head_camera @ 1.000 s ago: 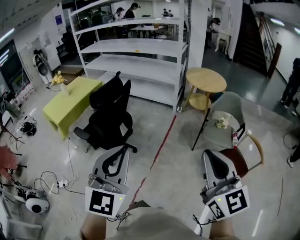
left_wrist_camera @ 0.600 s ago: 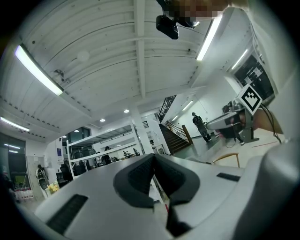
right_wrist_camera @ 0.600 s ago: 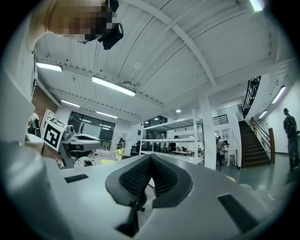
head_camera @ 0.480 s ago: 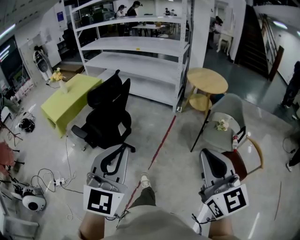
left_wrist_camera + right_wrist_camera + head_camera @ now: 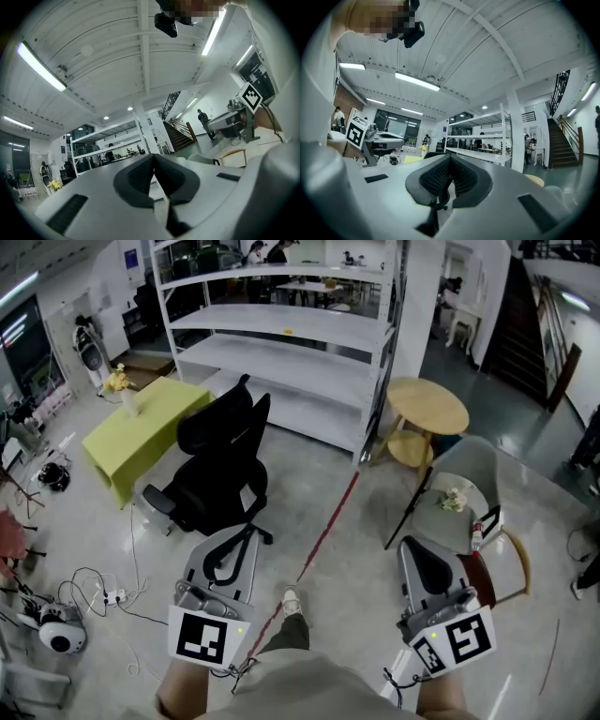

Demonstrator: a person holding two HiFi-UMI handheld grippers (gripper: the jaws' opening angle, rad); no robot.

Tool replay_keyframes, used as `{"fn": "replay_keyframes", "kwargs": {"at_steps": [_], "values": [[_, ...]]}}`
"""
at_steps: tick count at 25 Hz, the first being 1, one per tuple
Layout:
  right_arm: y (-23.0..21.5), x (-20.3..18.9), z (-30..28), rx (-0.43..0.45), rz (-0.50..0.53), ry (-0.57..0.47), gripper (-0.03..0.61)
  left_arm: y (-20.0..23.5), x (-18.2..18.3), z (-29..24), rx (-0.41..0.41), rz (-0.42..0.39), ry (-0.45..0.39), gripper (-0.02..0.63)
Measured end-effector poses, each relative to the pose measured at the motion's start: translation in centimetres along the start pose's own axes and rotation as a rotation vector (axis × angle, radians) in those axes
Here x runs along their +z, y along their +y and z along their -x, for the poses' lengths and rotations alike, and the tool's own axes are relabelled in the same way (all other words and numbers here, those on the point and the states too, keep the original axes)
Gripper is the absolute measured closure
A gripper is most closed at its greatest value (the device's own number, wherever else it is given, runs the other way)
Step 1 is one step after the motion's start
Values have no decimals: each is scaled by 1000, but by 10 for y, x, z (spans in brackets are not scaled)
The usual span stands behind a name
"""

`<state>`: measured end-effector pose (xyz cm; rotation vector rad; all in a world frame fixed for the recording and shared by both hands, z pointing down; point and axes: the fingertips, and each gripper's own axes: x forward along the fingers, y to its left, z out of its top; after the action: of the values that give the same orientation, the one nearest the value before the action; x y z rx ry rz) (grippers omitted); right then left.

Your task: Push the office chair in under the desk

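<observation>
Standing on a grey floor, a person is holding two grippers low and pointing forward. The left gripper [image 5: 240,546] and the right gripper [image 5: 420,551] are both showing jaws pressed together, with nothing between them. The black office chair [image 5: 221,463] is sitting at eleven o'clock, well apart from both grippers. It is standing beside the lime-green desk [image 5: 142,431] at ten o'clock, not tucked under it. A white shelving rack [image 5: 281,354] is filling twelve o'clock.

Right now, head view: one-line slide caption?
Shut and empty, the left gripper and right gripper face the black office chair standing beside the green desk.
</observation>
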<state>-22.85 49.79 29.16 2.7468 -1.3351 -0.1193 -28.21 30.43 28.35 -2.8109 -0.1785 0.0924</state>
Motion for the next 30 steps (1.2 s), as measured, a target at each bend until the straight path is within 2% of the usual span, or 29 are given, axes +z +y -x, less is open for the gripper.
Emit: {"fn": "replay_keyframes", "kwargs": {"at_steps": [7, 11, 16, 23, 30], "values": [[-12, -9, -63, 27, 6, 21, 572, 39, -21, -43, 3, -11, 10, 607], [-22, -14, -110, 44, 20, 36, 572, 69, -38, -75, 20, 19, 24, 607], [-36, -11, -179, 70, 26, 60, 572, 116, -51, -121, 33, 4, 32, 607], [-46, -9, -284, 135, 54, 79, 572, 181, -79, -176, 48, 36, 48, 607], [-50, -6, -376, 201, 78, 92, 572, 237, -99, -215, 69, -15, 70, 607]]}}
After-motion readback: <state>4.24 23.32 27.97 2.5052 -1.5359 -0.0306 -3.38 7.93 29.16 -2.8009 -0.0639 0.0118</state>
